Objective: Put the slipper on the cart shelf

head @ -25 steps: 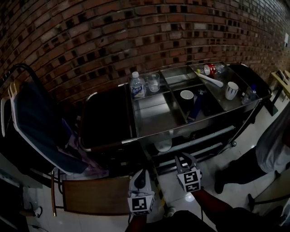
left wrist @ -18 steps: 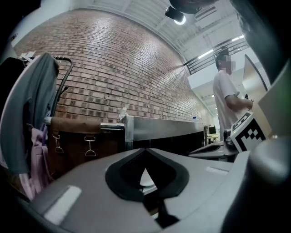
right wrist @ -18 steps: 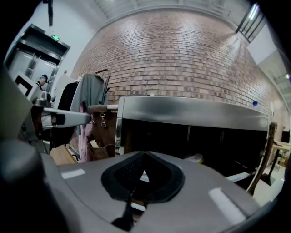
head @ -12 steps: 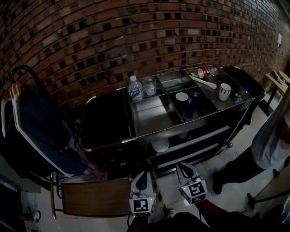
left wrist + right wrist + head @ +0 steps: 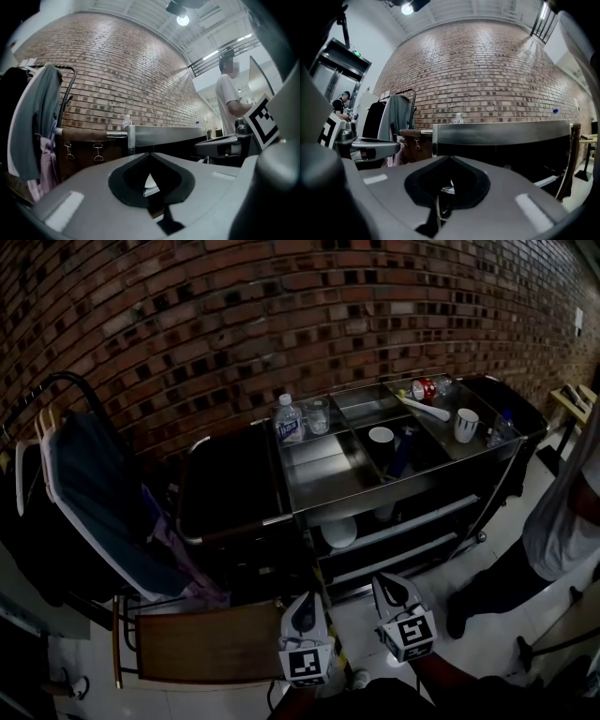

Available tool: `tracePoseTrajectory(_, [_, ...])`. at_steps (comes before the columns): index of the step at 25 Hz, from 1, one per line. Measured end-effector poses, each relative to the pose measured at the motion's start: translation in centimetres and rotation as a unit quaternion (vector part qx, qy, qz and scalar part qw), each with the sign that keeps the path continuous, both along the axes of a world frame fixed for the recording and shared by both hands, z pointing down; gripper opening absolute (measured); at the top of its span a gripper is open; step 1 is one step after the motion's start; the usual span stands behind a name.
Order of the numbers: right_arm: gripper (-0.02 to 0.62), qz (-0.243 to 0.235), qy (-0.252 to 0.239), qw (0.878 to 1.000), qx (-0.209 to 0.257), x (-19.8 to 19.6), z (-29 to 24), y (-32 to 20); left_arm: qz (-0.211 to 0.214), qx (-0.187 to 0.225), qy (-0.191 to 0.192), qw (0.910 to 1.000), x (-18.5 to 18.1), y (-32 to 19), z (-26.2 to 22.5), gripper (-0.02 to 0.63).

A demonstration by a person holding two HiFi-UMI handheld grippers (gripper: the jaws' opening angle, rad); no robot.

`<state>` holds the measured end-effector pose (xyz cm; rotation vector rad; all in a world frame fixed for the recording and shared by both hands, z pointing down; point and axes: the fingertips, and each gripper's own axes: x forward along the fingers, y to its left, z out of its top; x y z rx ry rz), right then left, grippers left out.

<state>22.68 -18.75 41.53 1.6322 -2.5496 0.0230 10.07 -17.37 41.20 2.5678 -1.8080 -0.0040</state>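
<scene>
1. Two grippers, both held low over the pale floor in front of the cart, side by side and apart from each other.
2. Left gripper (image 5: 302, 600): jaws brought together at the tips, nothing between them.
3. Right gripper (image 5: 384, 581): jaws fully together, nothing held.
4. Wooden bench (image 5: 202, 645): just left of the left gripper, low to the floor.
5. Cart (image 5: 394, 499): steel, with a divided top tray and open shelves beneath, standing against the brick wall (image 5: 281, 324).
6. White bowl (image 5: 339, 533): on a lower shelf, under the tray's front rim.
7. Blue slipper-like item (image 5: 404, 452): too dark to tell for sure. It leans tilted in the middle front compartment of the top tray, just beside a white cup (image 5: 382, 436) and well apart from both grippers.
8. Water bottle (image 5: 289, 420) and clear glass (image 5: 317, 414): upright at the tray's back left corner.
9. White mug (image 5: 466, 425), long white item (image 5: 427, 409) and red-labelled bottle (image 5: 427, 387): in the right-hand compartments.
10. Black bag (image 5: 225, 486): hung at the cart's left end.
11. Blue-grey garment (image 5: 94, 493): on a rack further left.
12. One person (image 5: 562, 512): standing at the right edge.
</scene>
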Motion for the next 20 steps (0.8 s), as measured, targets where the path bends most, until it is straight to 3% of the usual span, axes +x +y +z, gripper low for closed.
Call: tracePoseTrajectory(20, [0.002, -0.012, -0.010, 1.000, -0.011, 0.2, 1.2, -0.1, -0.007, 0.009, 0.011, 0.9999, 0.5, -0.4, -0.5, 0.015])
